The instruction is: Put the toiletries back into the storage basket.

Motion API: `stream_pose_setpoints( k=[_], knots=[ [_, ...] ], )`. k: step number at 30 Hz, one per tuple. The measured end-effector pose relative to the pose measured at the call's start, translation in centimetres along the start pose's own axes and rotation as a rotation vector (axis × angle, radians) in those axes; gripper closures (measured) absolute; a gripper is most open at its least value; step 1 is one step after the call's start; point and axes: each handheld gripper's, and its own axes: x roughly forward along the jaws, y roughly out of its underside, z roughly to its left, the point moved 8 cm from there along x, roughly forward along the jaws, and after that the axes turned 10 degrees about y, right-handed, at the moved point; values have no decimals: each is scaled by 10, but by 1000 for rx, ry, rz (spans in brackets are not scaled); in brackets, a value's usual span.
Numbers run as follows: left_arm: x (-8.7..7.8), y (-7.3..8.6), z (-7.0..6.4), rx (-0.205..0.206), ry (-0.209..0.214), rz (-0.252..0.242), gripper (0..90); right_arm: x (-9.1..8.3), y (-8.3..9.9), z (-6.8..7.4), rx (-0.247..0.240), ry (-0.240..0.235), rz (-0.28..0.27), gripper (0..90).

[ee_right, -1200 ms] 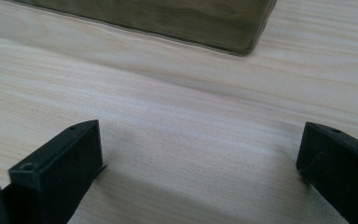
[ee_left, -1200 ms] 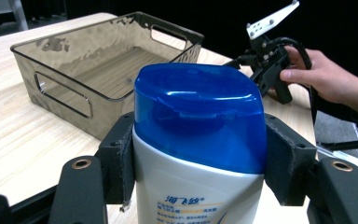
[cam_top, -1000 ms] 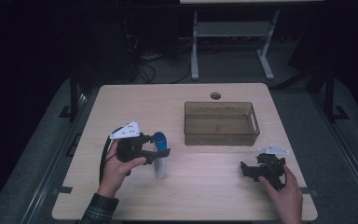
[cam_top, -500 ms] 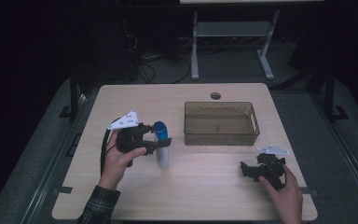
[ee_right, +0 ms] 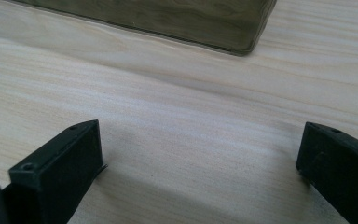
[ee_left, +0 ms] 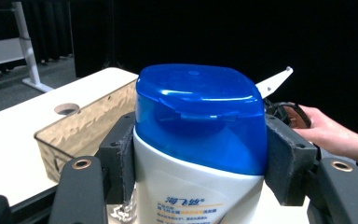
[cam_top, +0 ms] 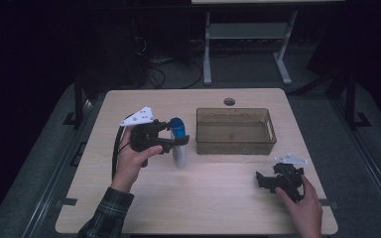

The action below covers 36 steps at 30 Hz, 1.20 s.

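The left claw (cam_top: pixel 176 141) is clenched on the upright shampoo bottle (cam_top: pixel 179 146), pads just below its blue cap (ee_left: pixel 200 116), with the bottle's long axis vertical over the table (cam_top: pixel 144 198). The tray (cam_top: pixel 235 148) lies just beside the bottle, on the side toward the right claw (cam_top: pixel 267 181), which rests released on the table, well apart.
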Motion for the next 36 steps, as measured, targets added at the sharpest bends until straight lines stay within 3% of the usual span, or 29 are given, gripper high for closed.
stream_pose_setpoints(
  k=[17,36],
  knots=[
    [24,-30,7,29,9,-24,365,0,0,0,0,-1,1,0],
    [57,-49,36,52,-13,-93,365,0,0,0,0,-1,1,0]
  ],
)
